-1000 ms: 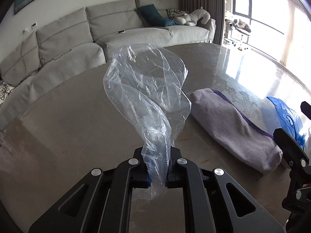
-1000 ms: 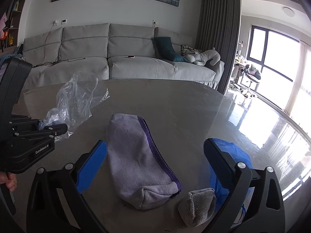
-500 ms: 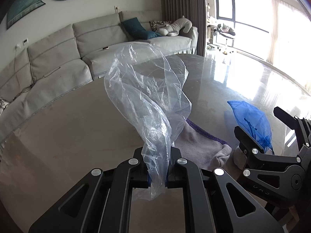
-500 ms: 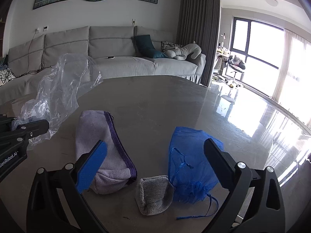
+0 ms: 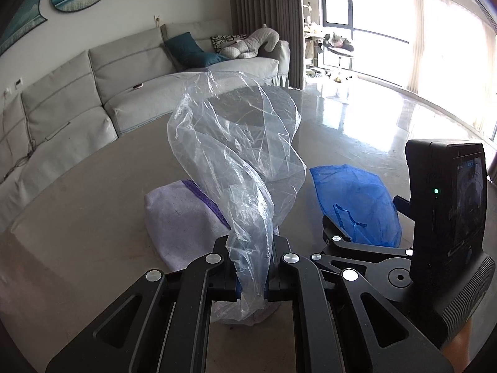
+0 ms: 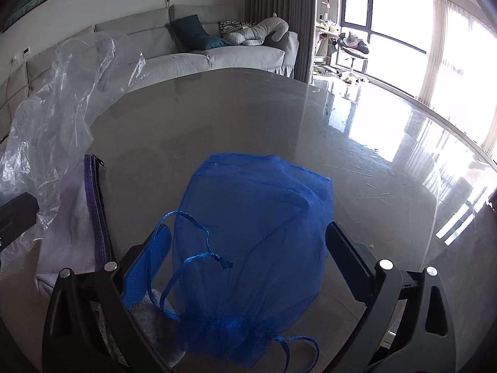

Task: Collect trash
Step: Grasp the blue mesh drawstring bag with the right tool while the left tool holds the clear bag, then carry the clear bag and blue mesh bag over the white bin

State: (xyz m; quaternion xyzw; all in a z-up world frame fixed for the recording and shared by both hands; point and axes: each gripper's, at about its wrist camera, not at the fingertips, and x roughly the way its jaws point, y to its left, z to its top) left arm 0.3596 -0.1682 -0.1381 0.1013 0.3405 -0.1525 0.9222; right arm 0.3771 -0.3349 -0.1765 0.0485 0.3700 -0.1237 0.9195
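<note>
A crumpled clear plastic bag [image 5: 239, 161] stands up from my left gripper [image 5: 252, 275], which is shut on its lower end. In the right wrist view the same clear plastic bag [image 6: 59, 118] hangs at the far left. A blue mesh drawstring pouch [image 6: 257, 236] lies on the grey table [image 6: 217, 118], and my right gripper [image 6: 245, 264] is open with its fingers on either side of the pouch, not pressing it. From the left wrist view the blue pouch [image 5: 354, 205] sits just beyond the right gripper's body [image 5: 444, 217].
A lilac zip case [image 5: 183, 217] lies on the table behind the clear bag, seen as the lilac case [image 6: 77, 227] left of the pouch. A small grey cloth [image 6: 152, 317] sits under the right gripper's left finger. A grey sofa [image 5: 93, 87] and windows lie beyond the table.
My right gripper has come down and forward until the blue pouch sits between its open fingers. My left gripper swung right with the clear bag still clamped.
</note>
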